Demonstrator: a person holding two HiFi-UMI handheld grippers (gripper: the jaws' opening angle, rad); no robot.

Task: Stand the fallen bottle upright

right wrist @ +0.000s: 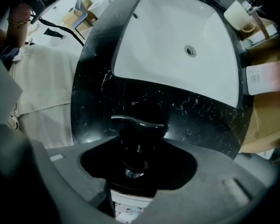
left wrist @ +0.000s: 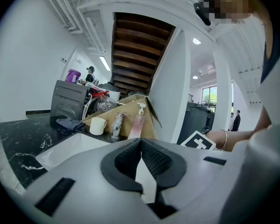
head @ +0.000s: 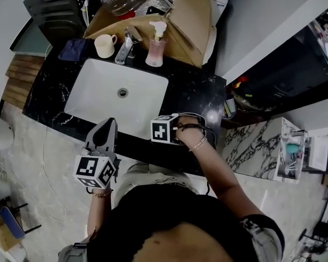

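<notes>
A dark bottle with a black pump head (right wrist: pixel 137 125) and a white label (right wrist: pixel 126 202) sits between the jaws of my right gripper (right wrist: pixel 137 148), which is shut on it. The pump end lies toward the jaw tips, over the black marble counter (right wrist: pixel 186 111). In the head view the right gripper's marker cube (head: pixel 165 129) and hand hide the bottle at the counter's front edge. My left gripper (head: pixel 109 123) hovers at the front of the sink (head: pixel 93 100). Its pads (left wrist: pixel 151 157) meet at the tip with nothing between them.
Behind the sink stand a cream mug (head: pixel 105 45), a chrome tap (head: pixel 126 45) and a pink pump bottle (head: pixel 156 48). Behind them is an open cardboard box (head: pixel 188 21). A dark cloth (head: pixel 74 49) and a black appliance (head: pixel 54 10) are at the back left.
</notes>
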